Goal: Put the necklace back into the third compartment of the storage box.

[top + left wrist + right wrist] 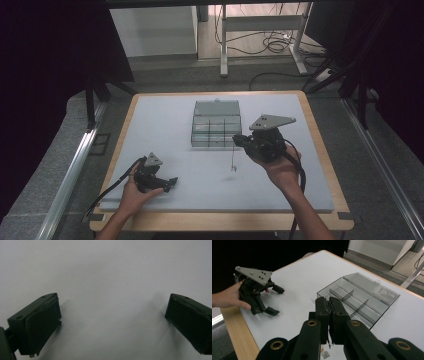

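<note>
My right gripper (237,140) is held above the white mat, just in front of the clear compartment box (216,125). Its jaws are shut on a thin chain (233,159) that hangs straight down, with a small tag at its lower end close to the mat. In the right gripper view the jaws (329,300) are pressed together, and the chain's tag (325,354) dangles below them. My left gripper (170,184) rests low on the mat at the front left, open. In its own view the left gripper (112,307) has its jaws wide apart with bare mat between them.
The clear box (359,298) has its lid folded back and several compartments that look bare. A white mat (165,125) covers the wooden table (320,145). Across the mat, a hand holds the left gripper (275,300). Desk legs and cables lie beyond the table.
</note>
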### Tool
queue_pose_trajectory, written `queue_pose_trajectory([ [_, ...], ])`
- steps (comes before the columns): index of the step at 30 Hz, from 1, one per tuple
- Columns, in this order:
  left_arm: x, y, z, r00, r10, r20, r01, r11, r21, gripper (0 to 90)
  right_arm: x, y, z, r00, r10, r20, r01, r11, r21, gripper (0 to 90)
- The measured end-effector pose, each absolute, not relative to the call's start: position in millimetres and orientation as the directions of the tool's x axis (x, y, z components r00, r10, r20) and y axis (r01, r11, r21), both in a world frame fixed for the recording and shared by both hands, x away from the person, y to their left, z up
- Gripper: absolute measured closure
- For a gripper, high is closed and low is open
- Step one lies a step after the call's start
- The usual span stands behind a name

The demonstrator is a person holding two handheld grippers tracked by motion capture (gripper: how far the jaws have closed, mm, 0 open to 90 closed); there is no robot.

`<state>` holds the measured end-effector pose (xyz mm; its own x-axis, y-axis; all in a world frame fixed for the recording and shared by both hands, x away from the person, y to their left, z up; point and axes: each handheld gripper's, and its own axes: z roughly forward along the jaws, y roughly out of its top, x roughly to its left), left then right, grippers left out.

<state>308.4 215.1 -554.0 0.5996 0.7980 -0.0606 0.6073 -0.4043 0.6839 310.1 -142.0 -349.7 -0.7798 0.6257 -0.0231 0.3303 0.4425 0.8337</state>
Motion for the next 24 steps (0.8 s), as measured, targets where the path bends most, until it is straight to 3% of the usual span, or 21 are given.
queue_pose_trajectory([
  [24,308,215,-554,0.599,0.799,-0.060,0.607,-0.404,0.684,0.0,329,-141,-325,-0.755,0.655,-0.029,0.322,0.409,0.854,84.9],
])
